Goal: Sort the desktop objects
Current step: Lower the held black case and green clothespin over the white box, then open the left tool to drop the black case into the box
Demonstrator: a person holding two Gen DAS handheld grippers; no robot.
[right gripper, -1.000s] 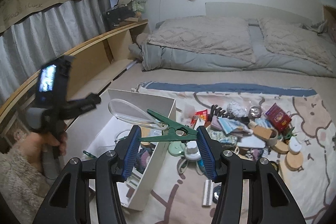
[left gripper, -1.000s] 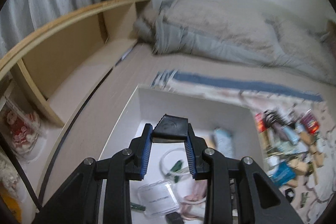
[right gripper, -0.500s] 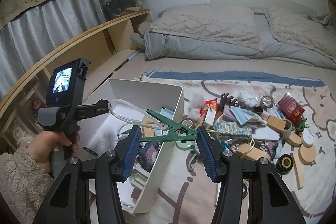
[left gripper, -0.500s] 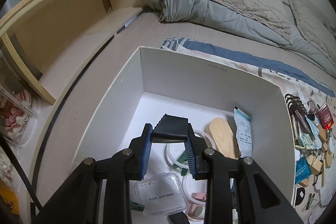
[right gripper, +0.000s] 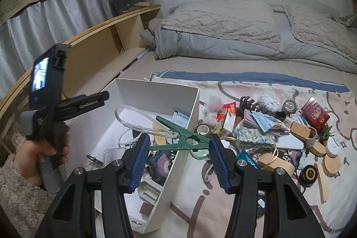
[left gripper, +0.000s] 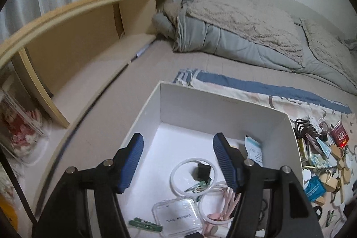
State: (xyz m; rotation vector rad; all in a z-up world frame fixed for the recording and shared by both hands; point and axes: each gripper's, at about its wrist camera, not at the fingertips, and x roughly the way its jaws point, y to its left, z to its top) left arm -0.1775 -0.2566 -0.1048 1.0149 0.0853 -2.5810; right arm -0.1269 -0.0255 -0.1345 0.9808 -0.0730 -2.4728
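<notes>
My left gripper [left gripper: 178, 148] is open and empty above the white box [left gripper: 221, 104]. A small black block [left gripper: 203, 170] lies in the box inside a white ring [left gripper: 193, 176], beside a clear "NAIL STUDIO" case [left gripper: 177, 214] and pink items. My right gripper [right gripper: 178, 146] is shut on a green clothes peg [right gripper: 181, 139] that pinches a clear looped strap [right gripper: 133, 119]; it hangs over the right wall of the box [right gripper: 189, 124]. The left gripper [right gripper: 67, 102] and the hand holding it show in the right wrist view.
A pile of small objects [right gripper: 279, 133] lies on the patterned cloth to the right of the box: a red booklet [right gripper: 314, 114], wooden discs, tape rolls, packets. A folded grey duvet [right gripper: 223, 30] lies behind. A wooden shelf [left gripper: 78, 37] runs along the left.
My left gripper has opened and let go of the small black block, which now lies in the box. My right gripper has kept hold of the green peg.
</notes>
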